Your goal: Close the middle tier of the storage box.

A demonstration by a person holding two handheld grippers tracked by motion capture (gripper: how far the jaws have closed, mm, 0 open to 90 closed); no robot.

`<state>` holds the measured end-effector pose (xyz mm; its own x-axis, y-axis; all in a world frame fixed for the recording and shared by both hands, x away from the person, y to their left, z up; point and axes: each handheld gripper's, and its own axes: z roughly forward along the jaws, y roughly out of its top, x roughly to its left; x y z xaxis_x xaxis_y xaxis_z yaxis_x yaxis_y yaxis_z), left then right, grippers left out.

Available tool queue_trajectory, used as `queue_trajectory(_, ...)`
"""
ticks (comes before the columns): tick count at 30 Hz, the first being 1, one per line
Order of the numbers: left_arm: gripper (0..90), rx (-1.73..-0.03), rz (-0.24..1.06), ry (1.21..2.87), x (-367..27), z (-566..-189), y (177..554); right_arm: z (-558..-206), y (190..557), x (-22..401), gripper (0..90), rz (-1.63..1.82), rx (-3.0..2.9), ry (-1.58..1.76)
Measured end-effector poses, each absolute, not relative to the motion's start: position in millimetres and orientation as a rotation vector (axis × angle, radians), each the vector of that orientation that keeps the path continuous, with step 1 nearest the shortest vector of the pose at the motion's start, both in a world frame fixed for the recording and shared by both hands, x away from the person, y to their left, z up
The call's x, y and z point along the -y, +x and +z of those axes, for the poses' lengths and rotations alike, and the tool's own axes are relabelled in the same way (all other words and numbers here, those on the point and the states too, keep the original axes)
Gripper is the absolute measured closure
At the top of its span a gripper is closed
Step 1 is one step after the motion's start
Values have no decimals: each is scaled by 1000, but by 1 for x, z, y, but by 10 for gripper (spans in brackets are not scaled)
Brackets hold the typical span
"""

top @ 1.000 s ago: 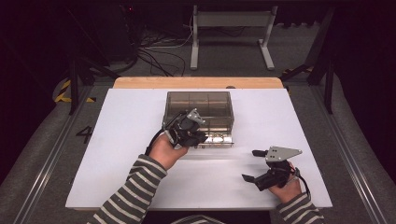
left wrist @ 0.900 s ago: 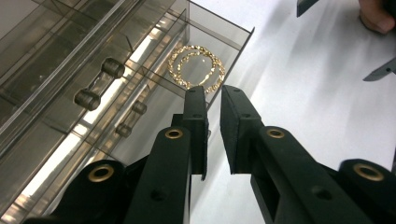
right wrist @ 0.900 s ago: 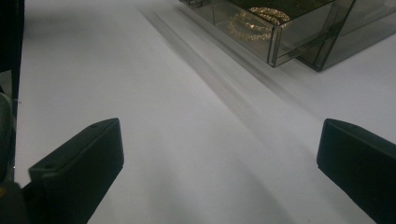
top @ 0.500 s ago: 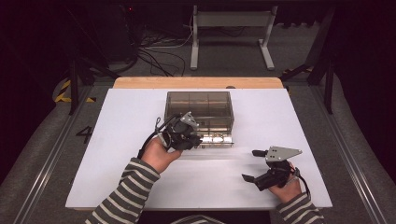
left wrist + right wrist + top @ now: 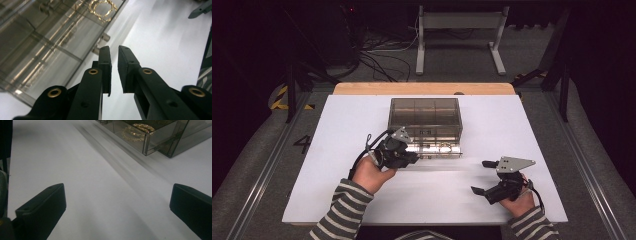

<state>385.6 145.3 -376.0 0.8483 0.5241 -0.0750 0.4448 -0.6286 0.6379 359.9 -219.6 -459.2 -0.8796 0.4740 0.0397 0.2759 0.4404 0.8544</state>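
A smoked clear box (image 5: 424, 112) stands at the middle back of the white table, its low drawer (image 5: 434, 149) pulled out toward me. Gold chains (image 5: 101, 8) lie in the drawer (image 5: 140, 142). My left gripper (image 5: 414, 157) lies at the drawer's left front corner, pointing right. In the left gripper view its jaws (image 5: 113, 48) stand nearly together with a thin slit and nothing in it. The drawer's small knob (image 5: 106, 37) sits just past the tips. My right gripper (image 5: 481, 176) rests at the front right, open wide (image 5: 117, 207) over bare table.
The white tabletop (image 5: 337, 150) has free room left and right of the box. A wooden strip (image 5: 422, 88) runs along its far edge. Beyond it are a metal stand (image 5: 459, 30), cables and dark floor.
My left gripper has slid left and toward me along the drawer's front. The drawer, the box and my right gripper have kept still.
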Motion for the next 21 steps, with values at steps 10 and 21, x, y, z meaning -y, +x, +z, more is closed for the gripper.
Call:
queue_trajectory(10, 819, -720, 144, 2372, -147, -384, 388, -459, 360, 219, 14, 1411, -2489, 655)
queue_trajectory(21, 887, -766, 137, 2389, -142, -404, 400, -459, 360, 219, 14, 1411, -2491, 646)
